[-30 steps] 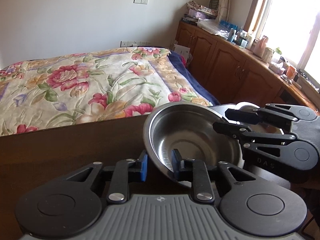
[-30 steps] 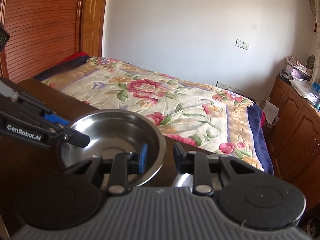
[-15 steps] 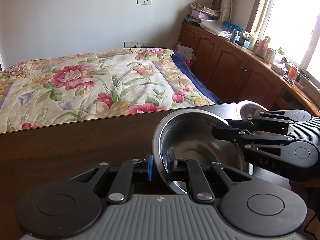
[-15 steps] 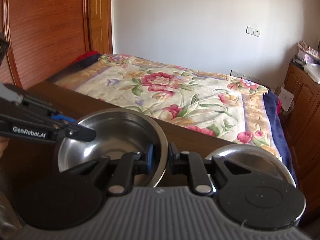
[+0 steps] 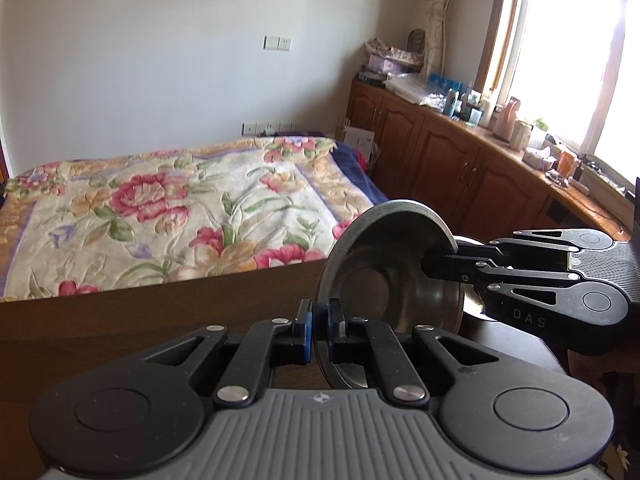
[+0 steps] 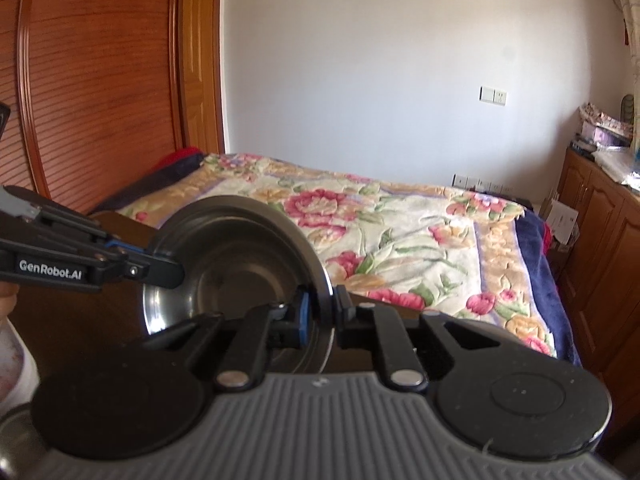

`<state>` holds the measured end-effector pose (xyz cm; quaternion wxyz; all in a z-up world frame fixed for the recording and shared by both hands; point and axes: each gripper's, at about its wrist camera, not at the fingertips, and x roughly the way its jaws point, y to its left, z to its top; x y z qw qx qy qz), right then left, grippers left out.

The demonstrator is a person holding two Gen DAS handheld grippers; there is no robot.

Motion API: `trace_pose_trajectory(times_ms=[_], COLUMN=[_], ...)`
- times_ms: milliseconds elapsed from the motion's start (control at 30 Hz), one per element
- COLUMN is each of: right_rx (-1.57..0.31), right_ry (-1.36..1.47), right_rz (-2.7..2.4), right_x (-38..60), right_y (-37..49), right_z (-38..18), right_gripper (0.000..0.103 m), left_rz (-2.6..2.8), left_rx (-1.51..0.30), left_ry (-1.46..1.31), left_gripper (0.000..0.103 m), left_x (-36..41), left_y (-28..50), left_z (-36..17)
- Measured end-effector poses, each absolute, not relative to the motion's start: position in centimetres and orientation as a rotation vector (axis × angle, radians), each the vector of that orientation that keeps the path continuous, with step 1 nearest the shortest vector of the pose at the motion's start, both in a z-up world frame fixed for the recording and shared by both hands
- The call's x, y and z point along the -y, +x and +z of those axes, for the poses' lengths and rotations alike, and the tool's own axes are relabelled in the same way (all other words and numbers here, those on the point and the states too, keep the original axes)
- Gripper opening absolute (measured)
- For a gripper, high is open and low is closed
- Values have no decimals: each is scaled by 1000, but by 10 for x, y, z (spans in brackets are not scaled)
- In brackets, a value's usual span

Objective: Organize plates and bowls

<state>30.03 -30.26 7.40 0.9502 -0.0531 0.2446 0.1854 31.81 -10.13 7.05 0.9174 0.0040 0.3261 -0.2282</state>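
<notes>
A steel bowl (image 5: 390, 280), tilted nearly on edge above the dark table (image 5: 120, 320), is clamped at its 6 o'clock rim by the left gripper (image 5: 319, 322) and at its 3 o'clock rim by the right gripper (image 6: 320, 314), so it could be twisted loose and dropped if the grippers are pulled unevenly.

bowl (image 5: 384, 280): silver steel | grippers (image 5: 318, 326): black, blue pads (image 5: 307, 330) | bedspread (image 5: 168, 216): cream, red-pink floral, navy border | cabinets (image 5: 440, 160): brown wood | wall (image 6: 360, 60): white

One steel bowl (image 5: 384, 276) at centre, two grippers, left gripper (image 5: 319, 328) at six o'clock, right gripper (image 5: 436, 266) at three o'clock, one bed (image 5: 168, 208) at ten o'clock
</notes>
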Motion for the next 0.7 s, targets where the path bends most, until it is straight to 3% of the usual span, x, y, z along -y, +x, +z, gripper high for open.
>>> trace_pose_trajectory(times_ms=[700], right_rx=[-417], right_ry=[-130], right_rz=[396], right_x=[294], right_y=[234], right_z=[100], right_gripper=[14], left_rz=[-526], left_rx=[-565], left_ry=[9], left_gripper=[7], left_x=[74], left_y=[230], left_z=[103])
